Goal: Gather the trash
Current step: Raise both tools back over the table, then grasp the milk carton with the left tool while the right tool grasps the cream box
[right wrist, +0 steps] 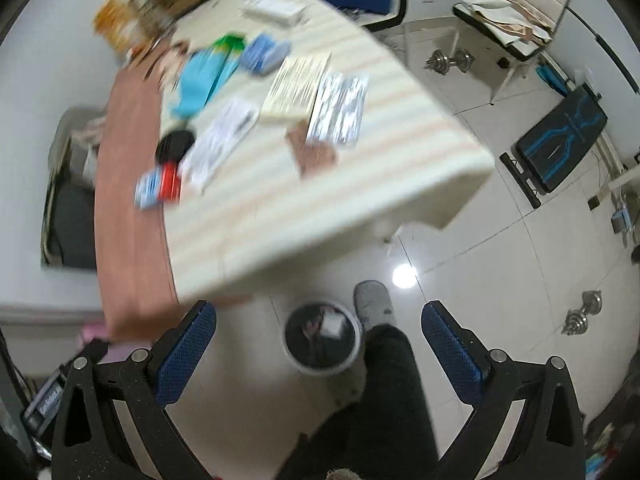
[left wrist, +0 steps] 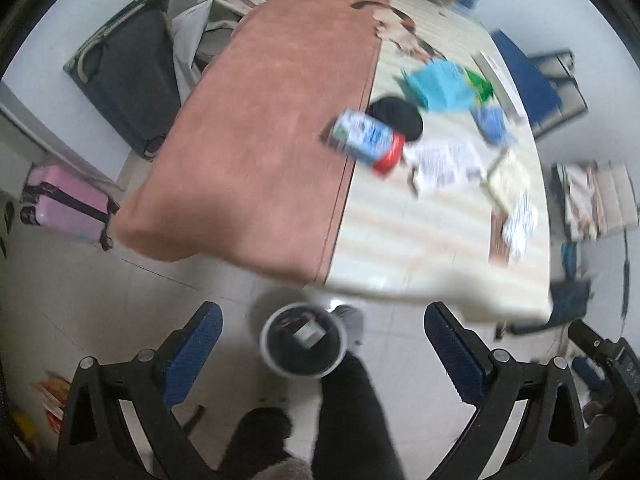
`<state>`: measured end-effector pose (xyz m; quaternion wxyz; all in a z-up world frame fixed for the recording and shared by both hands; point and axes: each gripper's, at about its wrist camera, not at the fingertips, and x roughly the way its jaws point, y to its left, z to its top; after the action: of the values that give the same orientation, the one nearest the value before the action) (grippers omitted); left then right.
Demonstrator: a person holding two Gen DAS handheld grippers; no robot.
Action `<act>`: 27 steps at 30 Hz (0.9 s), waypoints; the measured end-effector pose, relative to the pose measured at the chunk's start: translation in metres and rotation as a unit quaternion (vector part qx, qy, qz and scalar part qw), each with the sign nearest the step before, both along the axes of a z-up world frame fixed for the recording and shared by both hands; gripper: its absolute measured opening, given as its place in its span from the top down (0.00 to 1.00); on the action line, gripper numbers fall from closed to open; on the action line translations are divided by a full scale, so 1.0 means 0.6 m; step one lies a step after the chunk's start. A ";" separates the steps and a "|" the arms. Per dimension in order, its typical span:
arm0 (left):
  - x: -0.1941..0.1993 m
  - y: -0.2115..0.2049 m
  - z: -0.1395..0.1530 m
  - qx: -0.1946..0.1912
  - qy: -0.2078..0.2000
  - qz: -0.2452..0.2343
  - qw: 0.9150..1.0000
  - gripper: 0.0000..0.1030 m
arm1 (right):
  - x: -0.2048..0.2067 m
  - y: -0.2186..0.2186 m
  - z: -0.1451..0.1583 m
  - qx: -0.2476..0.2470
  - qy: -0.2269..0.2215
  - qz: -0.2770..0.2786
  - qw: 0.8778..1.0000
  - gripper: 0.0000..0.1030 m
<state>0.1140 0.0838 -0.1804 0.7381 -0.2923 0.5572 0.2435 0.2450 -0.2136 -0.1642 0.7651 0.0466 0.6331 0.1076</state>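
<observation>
Left wrist shows round white trash bin (left wrist: 303, 340), dark-lined, holding scraps.

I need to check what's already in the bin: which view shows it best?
The left wrist view: the bin is larger there, its dark liner and a pale scrap inside visible. The right wrist view shows it smaller, beside a slipper.

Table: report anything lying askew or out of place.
A carton lies tipped on its side across the seam between the brown cloth and striped cloth, beside loose papers. Nothing looks spilled.
</observation>
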 end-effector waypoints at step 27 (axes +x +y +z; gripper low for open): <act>0.262 0.127 -0.187 -0.017 0.119 0.057 0.991 0.44 | 0.437 0.266 -0.258 -0.106 0.062 0.157 0.980 0.26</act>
<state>0.2714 0.1598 -0.2924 0.6465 -0.3052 0.6275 0.3084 0.5070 -0.0540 -0.3188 0.6984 -0.1279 0.6868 0.1553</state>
